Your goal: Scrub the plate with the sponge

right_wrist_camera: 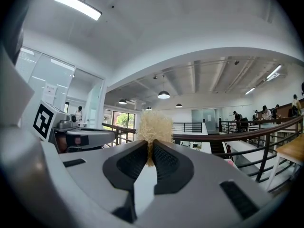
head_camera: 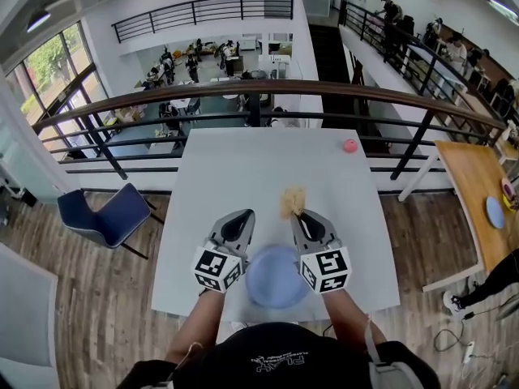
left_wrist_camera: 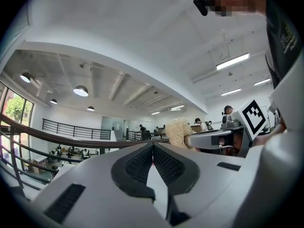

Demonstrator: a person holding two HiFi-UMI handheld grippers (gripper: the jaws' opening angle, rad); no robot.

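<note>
A round blue plate lies on the white table near its front edge, between the bodies of my two grippers. My right gripper is shut on a tan, fibrous sponge, which sticks out past the jaws beyond the plate's far rim. In the right gripper view the sponge is pinched at the tips of the right gripper. My left gripper is shut with nothing in it, left of the sponge. The left gripper view shows its jaws pressed together, and the sponge to the right. The plate is out of both gripper views.
A small pink ball sits at the table's far right corner. A dark railing runs behind the table. A blue chair stands at the left. A wooden table stands at the right.
</note>
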